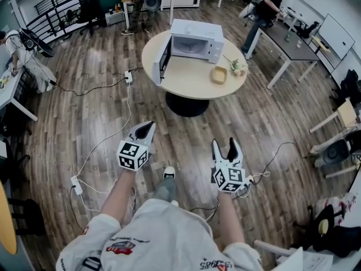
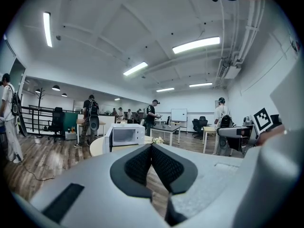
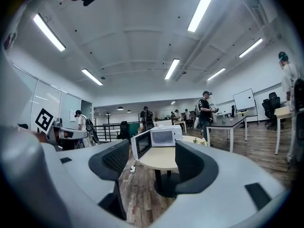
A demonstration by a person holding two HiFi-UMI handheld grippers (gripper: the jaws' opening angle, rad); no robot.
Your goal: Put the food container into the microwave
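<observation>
1. Left gripper (image 1: 146,127): held low over the wood-plank floor (image 1: 73,123), well short of the round table (image 1: 186,81). In the left gripper view its jaws were pressed together at the tips with nothing between them. Marker cube (image 1: 133,154) at the rear.

2. Right gripper (image 1: 224,145): held level with the left one, well apart from it, also over the floor. In the right gripper view its jaws stood wide apart and empty, with the table and microwave showing through the gap. Marker cube (image 1: 230,178) at the rear.

3. Food container (image 1: 219,74): tan, squarish and shallow. It sat on the round table to the right of the microwave (image 1: 196,39), apart from it and outside it, and far from both grippers.

4. Microwave: white, set at the far part of the tabletop. Its door (image 1: 163,58) hung swung open at the left side, towards the table's left edge.

5. Small plant (image 1: 237,67): green, near the table's right edge, just beside the food container.

6. Power strip (image 1: 128,77): white, on the floor left of the table, with a cable trailing from it.

7. Shoe (image 1: 168,173): the person's, on the floor between the two grippers.

8. Grey desk (image 1: 289,43): upper right, with a person (image 1: 265,7) standing at its near end.
</observation>
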